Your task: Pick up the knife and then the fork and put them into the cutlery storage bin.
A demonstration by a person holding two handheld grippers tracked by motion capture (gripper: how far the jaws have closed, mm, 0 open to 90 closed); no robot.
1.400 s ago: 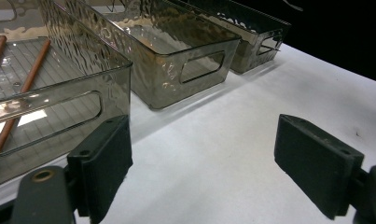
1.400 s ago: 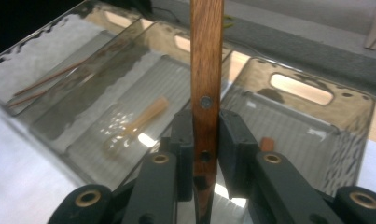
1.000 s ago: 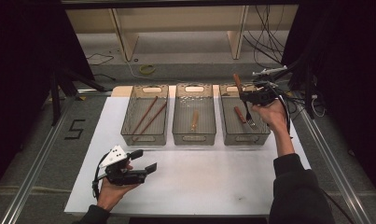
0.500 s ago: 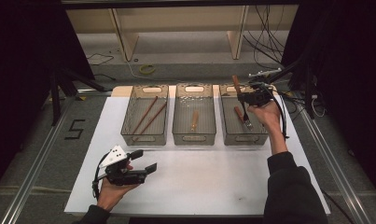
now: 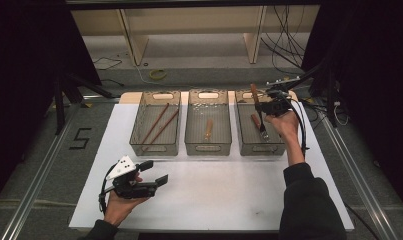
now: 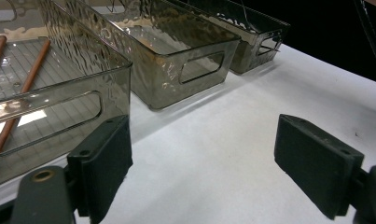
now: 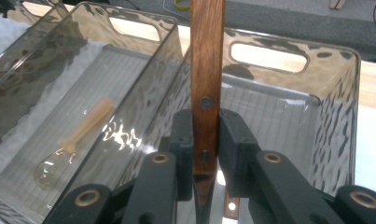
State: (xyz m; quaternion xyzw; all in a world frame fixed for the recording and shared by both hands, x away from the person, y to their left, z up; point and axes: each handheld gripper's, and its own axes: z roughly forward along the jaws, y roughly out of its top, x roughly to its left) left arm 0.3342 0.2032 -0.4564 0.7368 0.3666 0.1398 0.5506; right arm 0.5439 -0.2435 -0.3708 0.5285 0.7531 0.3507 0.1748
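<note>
White sheeting [image 5: 229, 200] covers the table, with three smoky clear bins in a row at its far side. Over the right bin [image 5: 249, 146] the right gripper [image 5: 265, 107] has its jaws clamped on the wooden handle of a fork [image 5: 261, 122], handle up and tines hanging into the bin beside another wood-handled piece. The middle bin [image 5: 207, 146] holds a pale spoon [image 5: 208, 129], the left bin [image 5: 154, 145] two chopsticks [image 5: 159, 125]. Near the front edge, the left gripper [image 5: 154, 172] rests low, jaws wide and empty.

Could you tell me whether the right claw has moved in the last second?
Yes: the right claw has drifted slightly left and farther over the right bin, its wooden-handled utensil clamped.
</note>
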